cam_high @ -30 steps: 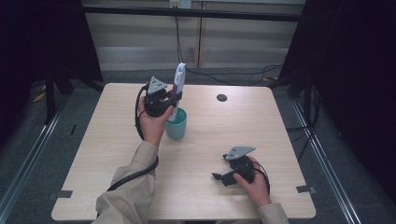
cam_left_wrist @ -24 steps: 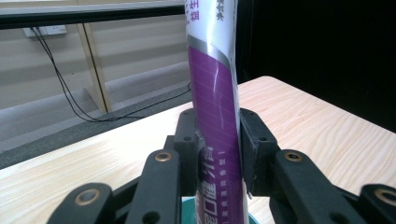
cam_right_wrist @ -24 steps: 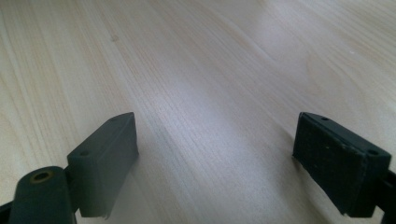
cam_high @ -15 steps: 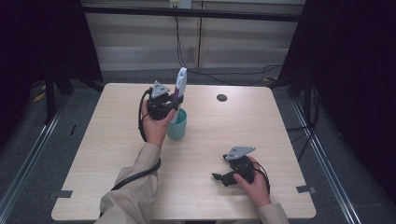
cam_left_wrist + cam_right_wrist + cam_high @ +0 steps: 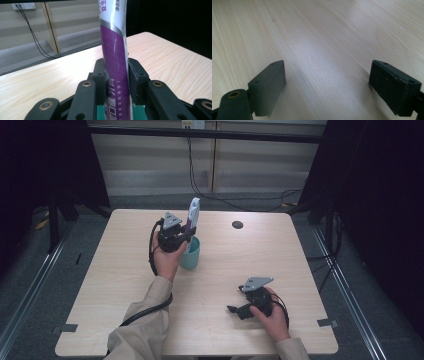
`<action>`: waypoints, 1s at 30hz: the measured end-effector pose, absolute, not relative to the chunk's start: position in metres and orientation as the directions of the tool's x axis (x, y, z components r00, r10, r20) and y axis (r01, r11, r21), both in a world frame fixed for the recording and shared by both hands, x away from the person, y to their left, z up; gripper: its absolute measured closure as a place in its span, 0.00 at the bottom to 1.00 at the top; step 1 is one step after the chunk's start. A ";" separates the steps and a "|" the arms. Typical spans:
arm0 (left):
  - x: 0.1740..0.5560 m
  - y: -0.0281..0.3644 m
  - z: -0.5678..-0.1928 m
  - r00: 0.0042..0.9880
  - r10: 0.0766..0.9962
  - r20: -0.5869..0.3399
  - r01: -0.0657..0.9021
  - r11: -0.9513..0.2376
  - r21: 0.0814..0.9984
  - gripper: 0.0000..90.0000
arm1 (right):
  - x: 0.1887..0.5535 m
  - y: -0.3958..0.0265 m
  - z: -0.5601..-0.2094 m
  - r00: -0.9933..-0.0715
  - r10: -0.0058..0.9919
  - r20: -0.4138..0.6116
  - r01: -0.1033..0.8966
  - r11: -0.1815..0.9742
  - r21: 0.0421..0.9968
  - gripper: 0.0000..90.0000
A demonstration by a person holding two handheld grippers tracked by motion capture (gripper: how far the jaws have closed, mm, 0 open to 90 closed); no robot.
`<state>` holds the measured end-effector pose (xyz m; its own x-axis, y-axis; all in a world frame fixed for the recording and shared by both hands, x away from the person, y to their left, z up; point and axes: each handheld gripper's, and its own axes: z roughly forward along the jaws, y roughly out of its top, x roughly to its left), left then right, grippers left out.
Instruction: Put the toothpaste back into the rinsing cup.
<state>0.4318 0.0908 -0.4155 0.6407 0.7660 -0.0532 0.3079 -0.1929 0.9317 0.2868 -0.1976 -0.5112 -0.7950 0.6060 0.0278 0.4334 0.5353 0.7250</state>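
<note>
A white and purple tube (image 5: 192, 214) stands nearly upright, and my left gripper (image 5: 185, 232) is shut on its lower part. The tube's bottom end is at the mouth of a teal cup (image 5: 191, 254) on the table's middle left. In the left gripper view the tube (image 5: 113, 57) is pinched between both black pads (image 5: 136, 75), with the cup's teal (image 5: 139, 110) just below. My right gripper (image 5: 236, 301) rests near the table's front right, held by a hand. In its own view the right gripper (image 5: 327, 71) is open over bare wood.
The light wooden table (image 5: 125, 285) has a small round black cable hole (image 5: 237, 224) at the back right. Cables trail from both grippers. Dark curtains and floor rails flank the table on both sides.
My left gripper has come down a little with the tube, bringing its bottom end closer into the cup. The right gripper has stayed put.
</note>
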 end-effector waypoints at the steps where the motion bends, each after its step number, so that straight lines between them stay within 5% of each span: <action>1: 0.431 0.091 -0.417 0.638 0.768 -0.057 0.309 -0.188 0.932 0.79 | 0.287 -0.198 -0.511 -0.795 0.606 0.028 0.433 0.535 0.725 0.15; 30: 0.423 0.091 -0.436 0.629 0.775 -0.065 0.344 -0.203 0.917 0.78 | 0.287 -0.198 -0.511 -0.795 0.606 0.030 0.435 0.533 0.726 0.15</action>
